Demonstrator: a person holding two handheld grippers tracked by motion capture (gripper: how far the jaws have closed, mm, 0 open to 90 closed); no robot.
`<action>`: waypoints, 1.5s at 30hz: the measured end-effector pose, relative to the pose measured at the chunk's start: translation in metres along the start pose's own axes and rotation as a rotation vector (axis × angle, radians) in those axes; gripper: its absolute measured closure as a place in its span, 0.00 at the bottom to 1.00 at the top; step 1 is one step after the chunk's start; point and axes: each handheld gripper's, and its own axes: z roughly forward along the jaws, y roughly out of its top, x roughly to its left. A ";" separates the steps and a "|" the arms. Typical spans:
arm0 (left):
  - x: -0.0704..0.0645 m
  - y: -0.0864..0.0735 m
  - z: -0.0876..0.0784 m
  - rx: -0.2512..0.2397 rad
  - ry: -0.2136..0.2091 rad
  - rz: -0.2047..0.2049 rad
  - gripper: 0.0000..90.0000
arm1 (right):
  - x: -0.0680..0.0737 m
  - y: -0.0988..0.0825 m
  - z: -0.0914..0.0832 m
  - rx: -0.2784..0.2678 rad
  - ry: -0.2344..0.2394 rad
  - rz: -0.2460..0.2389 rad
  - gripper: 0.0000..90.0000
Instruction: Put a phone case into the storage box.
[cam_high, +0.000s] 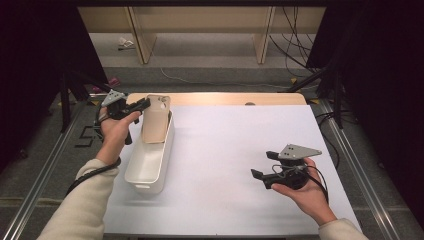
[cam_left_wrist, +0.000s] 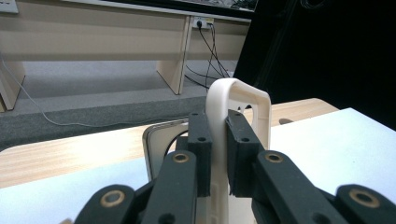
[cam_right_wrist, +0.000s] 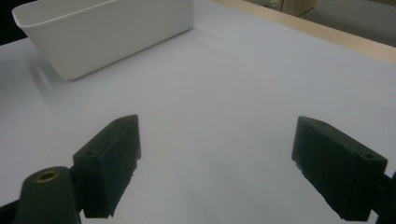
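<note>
The left gripper (cam_high: 142, 104) is clamping the edge of a beige lid (cam_high: 156, 119), its jaws pressing on either side of the lid's rim, as the left gripper view (cam_left_wrist: 218, 154) is showing with the lid (cam_left_wrist: 243, 107) standing upright between the pads. The lid is standing on end at the far end of the white bin (cam_high: 150, 160), its long axis running up and down, its lower edge dipping inside the bin's far wall. The bin's own long axis is running from near to far, so the lid probably needs tipping toward the bin's near end to lie flat along it. The right gripper (cam_high: 260, 176) is resting well to the right of the bin, jaws standing wide apart and holding nothing (cam_right_wrist: 215, 163), with the bin (cam_right_wrist: 107, 32) lying beyond it. The left hand (cam_high: 117, 131) is much the nearer to the bin.
</note>
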 end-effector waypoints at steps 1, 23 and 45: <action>0.000 0.000 0.000 0.001 0.000 -0.001 0.91 | 0.000 0.000 0.000 0.000 -0.001 0.000 0.18; 0.003 -0.007 0.003 0.023 -0.002 -0.011 0.91 | 0.000 0.000 0.000 0.000 0.000 -0.001 0.18; 0.006 -0.013 0.007 0.044 0.006 -0.020 0.90 | 0.000 0.000 0.000 0.001 0.002 0.002 0.18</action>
